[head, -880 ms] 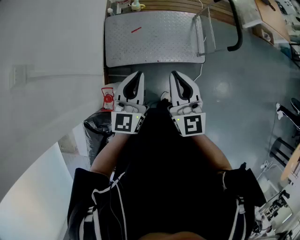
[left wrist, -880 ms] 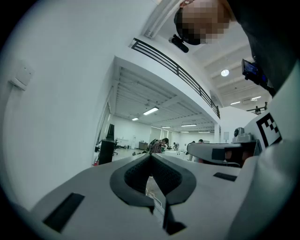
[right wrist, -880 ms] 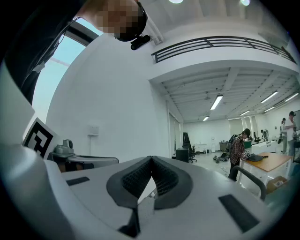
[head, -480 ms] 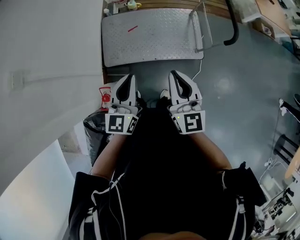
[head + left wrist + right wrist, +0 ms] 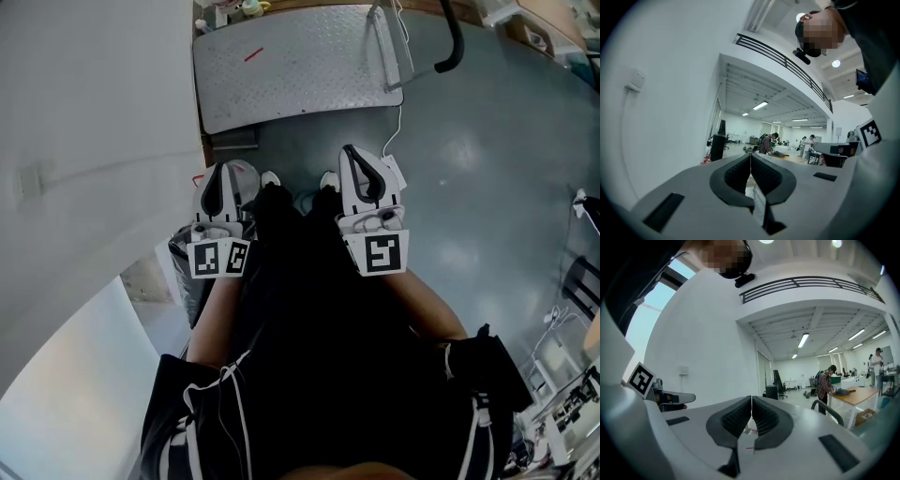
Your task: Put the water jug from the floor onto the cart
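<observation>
Left claw (image 5: pixel 223 171) shifted left, shut; cart (image 5: pixel 291 66) ahead, well apart.

The grey checker-plate metal cart deck (image 5: pixel 291 66) lies bare ahead and can be reached from its near edge. Its black tubular handle (image 5: pixel 452 42) bars the right end. A white wall (image 5: pixel 94 112) and a black bin bag (image 5: pixel 183 267) crowd the left gripper (image 5: pixel 218 178), while the grey floor (image 5: pixel 487 169) to the right is open.
</observation>
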Motion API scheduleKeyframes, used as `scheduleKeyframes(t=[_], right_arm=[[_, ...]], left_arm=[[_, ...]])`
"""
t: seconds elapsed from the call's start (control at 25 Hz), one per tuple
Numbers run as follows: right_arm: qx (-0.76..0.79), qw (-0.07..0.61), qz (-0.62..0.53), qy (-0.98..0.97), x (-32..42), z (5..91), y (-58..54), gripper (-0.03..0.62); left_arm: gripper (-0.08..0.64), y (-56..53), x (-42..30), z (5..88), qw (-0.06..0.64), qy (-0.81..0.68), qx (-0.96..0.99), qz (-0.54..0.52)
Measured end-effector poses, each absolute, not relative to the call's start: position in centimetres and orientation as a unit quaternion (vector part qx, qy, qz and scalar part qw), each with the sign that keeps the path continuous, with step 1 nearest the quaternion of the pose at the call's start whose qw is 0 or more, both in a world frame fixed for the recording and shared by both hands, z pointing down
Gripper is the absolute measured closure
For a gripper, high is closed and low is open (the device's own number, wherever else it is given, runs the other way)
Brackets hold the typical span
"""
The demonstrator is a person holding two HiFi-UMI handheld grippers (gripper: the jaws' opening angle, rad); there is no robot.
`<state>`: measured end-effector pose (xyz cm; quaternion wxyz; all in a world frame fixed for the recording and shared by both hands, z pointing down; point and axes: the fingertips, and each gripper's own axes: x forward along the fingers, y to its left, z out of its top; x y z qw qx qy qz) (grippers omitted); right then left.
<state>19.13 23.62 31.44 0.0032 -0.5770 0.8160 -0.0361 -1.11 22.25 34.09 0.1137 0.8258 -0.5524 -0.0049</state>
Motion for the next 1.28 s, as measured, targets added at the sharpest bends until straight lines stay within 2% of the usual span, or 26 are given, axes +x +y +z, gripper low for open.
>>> scheduleKeyframes(t=[0.32, 0.56, 0.88, 1.28], right_arm=[[-0.585, 0.003, -0.004, 0.811, 20.1, 31.7, 23.7, 0.574], [-0.596, 0.006, -0.017, 0.803, 20.2, 31.1, 21.1, 0.574], [-0.594, -0.018, -0.006, 0.804, 17.3, 30.4, 15.9, 0.574], [-0.557, -0.053, 0.004, 0.829, 8.6, 30.6, 8.5, 0.574]], left_arm=[[0.541, 20.6, 2.3, 36.7, 0.153, -0.505, 0.849, -0.001], [0.541, 18.4, 1.0, 36.7, 0.154, -0.506, 0.849, 0.021], [0.541, 14.8, -4.8, 37.8, 0.168, -0.538, 0.826, 0.021], [0.541, 11.8, -13.9, 40.9, 0.201, -0.573, 0.794, -0.007]])
